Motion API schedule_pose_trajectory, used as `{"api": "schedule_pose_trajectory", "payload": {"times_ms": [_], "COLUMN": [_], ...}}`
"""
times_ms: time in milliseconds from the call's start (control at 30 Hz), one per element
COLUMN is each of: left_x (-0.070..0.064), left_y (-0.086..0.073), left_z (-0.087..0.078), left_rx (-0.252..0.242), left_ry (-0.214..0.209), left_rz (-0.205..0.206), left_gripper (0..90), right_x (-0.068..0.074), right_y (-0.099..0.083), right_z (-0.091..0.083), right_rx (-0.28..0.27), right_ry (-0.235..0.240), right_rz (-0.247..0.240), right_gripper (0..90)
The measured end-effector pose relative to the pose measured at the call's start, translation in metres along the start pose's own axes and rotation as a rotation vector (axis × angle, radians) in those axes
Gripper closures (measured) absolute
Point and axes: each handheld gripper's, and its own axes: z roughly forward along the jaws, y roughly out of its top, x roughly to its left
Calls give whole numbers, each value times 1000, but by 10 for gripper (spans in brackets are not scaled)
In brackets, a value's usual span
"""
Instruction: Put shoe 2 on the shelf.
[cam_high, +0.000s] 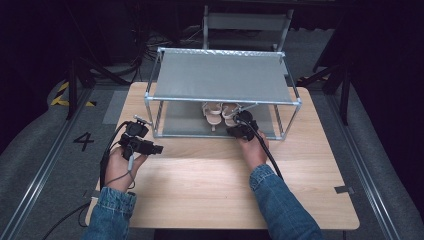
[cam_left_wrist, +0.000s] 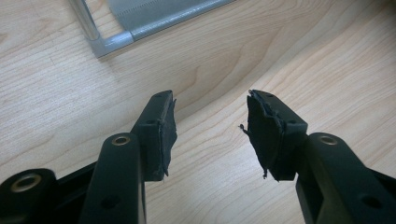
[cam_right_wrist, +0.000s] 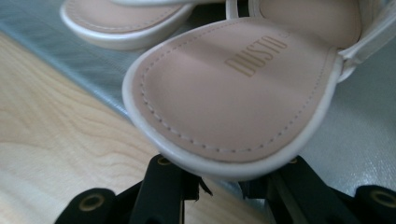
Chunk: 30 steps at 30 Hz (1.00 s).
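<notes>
A pair of cream sandals lies on the lower shelf of a grey metal shoe rack (cam_high: 222, 77). The left sandal (cam_high: 212, 114) rests flat on the shelf. My right gripper (cam_high: 243, 125) is at the heel end of the right sandal (cam_high: 231, 112). In the right gripper view that sandal (cam_right_wrist: 233, 93) hangs over my right gripper (cam_right_wrist: 223, 186); its jaws stand close together under the heel and their tips are hidden. The other sandal (cam_right_wrist: 121, 23) lies beyond. My left gripper (cam_high: 150, 148) hovers over the table left of the rack, open (cam_left_wrist: 210, 116), with nothing between its fingers.
The rack stands at the back middle of a wooden table (cam_high: 200, 190); its front corner post (cam_left_wrist: 112, 42) is just ahead of my left gripper. A grey chair (cam_high: 247, 25) stands behind the rack. Cables trail from both grippers.
</notes>
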Motion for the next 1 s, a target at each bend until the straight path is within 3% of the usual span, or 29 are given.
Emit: {"api": "schedule_pose_trajectory", "payload": {"times_ms": [33, 67, 100, 167, 200, 233, 467, 533, 567, 600, 633, 667, 767, 800, 867, 1000], "left_x": [0, 0, 1, 1, 1, 1, 0, -1, -1, 0, 0, 1, 1, 1, 0, 0], "left_y": [0, 0, -1, -1, -1, -1, -1, -1, -1, -1, -1, -1, 0, 0, 1, 3], "left_z": [0, 0, 0, 0, 0, 0, 2, 1, 1, 1, 1, 1, 1, 2, 2, 4], "left_rx": [1, 2, 3, 5, 8, 8, 9, 10, 9, 8, 8, 7, 9, 6, 10, 11], "left_ry": [0, 1, 1, 2, 0, 0, 4, 0, 1, 0, -1, 2, -5, -2, -2, -4], "left_rz": [-2, -2, -2, -2, -3, 0, 1, -2, 0, -2, -3, 1, -5, -3, 2, 3], "left_gripper": [513, 513, 512, 513, 512, 512, 512, 512, 512, 512, 512, 512, 512, 512, 511, 511], "right_x": [1, 0, 2, 2, 3, 1, 3, 4, 1, 3, 3, 1, 3, 4, 4, 6], "right_y": [0, 0, 0, 0, 0, 1, 1, 1, 1, 1, 1, 2, 1, 1, 0, -5], "right_z": [3, 5, 6, 7, 9, 11, 17, 20, 22, 21, 21, 22, 21, 18, 18, 9], "right_rx": [8, -1, 17, 7, 8, -25, -38, -8, -30, -12, -13, -27, -14, 3, 4, -18], "right_ry": [4, 6, 2, -2, -9, -7, -16, -26, -3, -20, -21, -15, -23, -9, -12, 1], "right_rz": [16, -1, 31, 13, 26, -12, 2, 18, 16, 46, 45, 10, 30, 52, 51, 31], "right_gripper": [734, 732, 731, 731, 732, 734, 731, 722, 720, 720, 720, 719, 697, 602, 576, 618]}}
